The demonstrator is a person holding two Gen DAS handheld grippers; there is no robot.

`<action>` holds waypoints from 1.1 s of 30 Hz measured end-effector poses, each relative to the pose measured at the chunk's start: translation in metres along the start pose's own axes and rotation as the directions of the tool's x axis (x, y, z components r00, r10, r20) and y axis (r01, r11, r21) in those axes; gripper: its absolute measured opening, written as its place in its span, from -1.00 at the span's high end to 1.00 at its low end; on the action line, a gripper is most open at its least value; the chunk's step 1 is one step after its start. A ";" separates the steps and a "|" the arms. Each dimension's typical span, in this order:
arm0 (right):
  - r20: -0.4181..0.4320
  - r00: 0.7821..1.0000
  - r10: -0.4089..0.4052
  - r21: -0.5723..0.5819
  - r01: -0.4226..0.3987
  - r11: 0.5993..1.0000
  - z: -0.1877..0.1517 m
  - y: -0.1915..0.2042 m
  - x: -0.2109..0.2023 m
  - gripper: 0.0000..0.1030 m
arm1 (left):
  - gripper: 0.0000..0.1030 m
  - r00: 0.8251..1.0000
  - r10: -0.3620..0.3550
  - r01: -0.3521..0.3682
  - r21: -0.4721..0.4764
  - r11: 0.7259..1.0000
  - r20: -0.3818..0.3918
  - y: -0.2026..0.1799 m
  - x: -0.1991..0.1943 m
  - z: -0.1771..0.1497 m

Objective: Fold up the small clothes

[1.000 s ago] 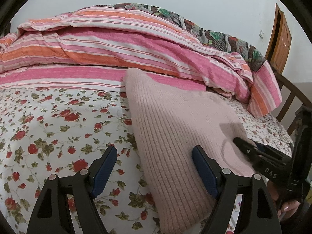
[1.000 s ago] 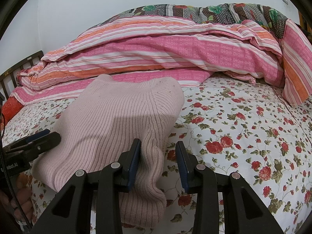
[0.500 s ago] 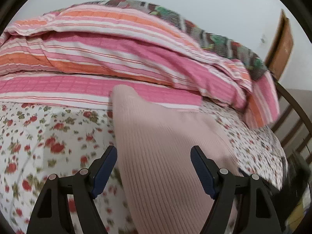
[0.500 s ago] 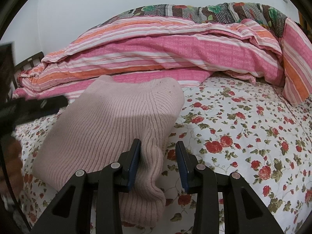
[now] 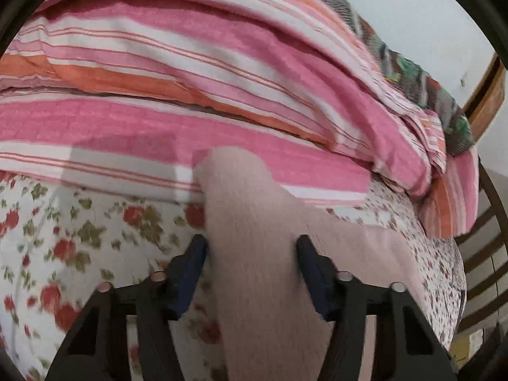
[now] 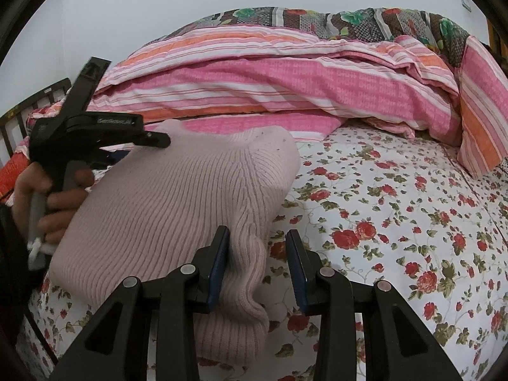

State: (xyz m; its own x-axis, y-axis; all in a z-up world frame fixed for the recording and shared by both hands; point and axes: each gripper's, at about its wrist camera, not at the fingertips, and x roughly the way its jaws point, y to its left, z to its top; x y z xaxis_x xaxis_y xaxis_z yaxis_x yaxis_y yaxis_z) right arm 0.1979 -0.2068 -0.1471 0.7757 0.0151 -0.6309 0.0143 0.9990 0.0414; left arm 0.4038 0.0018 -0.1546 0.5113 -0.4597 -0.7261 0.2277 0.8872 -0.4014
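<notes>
Both grippers are seen with jaws spread wide, nothing held: the left gripper (image 5: 250, 273) straddles the folded pink sweater (image 6: 177, 209), which lies on the bed (image 6: 397, 222). The right gripper (image 6: 257, 263) sits at its near edge. If only the top knit layer gets pinched, the fold could easily be dragged open.

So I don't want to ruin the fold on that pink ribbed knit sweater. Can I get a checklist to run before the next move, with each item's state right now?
1. Left gripper open around the far corner of the pink ribbed knit sweater: ok, both fingers straddle the fabric.
2. Left gripper actually clamping: not ok, the jaws stand apart.
3. Right gripper open at the near edge: ok, with one finger touching the knit.
4. Sweater lying as a compact folded shape on the floral bedsheet: ok.
5. Far corner free of the striped pink quilt: cannot tell, it lies right against the quilt's edge.
6. Left view sharp enough to judge: not ok, blurred.
</notes>
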 end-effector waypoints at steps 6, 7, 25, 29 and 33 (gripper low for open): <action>0.000 1.000 0.014 0.003 -0.014 1.000 0.000 -0.002 0.003 0.32 | 0.23 0.995 0.066 -0.068 0.030 0.997 0.072 -0.001 0.003 0.015; -0.001 1.000 0.018 0.006 -0.018 1.000 0.000 -0.003 0.003 0.32 | 0.23 0.992 0.094 -0.097 0.034 0.995 0.090 -0.002 0.001 0.017; -0.018 0.997 0.073 0.092 -0.072 0.993 0.003 -0.017 0.003 0.00 | -0.07 0.969 0.181 -0.221 0.260 0.940 0.169 -0.047 -0.076 -0.088; -0.039 0.994 0.103 0.138 -0.097 0.986 0.006 -0.025 0.005 -0.03 | -0.09 0.977 0.130 -0.165 0.216 0.962 0.167 -0.041 -0.098 -0.112; -0.026 0.995 0.095 0.123 -0.091 0.988 0.010 -0.022 0.000 -0.04 | -0.11 0.979 0.107 -0.146 0.232 0.962 0.174 -0.045 -0.101 -0.132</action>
State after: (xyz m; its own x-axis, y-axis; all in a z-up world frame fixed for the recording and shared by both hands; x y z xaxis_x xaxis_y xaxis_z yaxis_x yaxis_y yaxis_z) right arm 0.2039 -0.2289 -0.1401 0.7570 0.1107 -0.6439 0.0209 0.9809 0.1932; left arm 0.2328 0.0028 -0.1370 0.6691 -0.3485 -0.6564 0.3363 0.9296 -0.1507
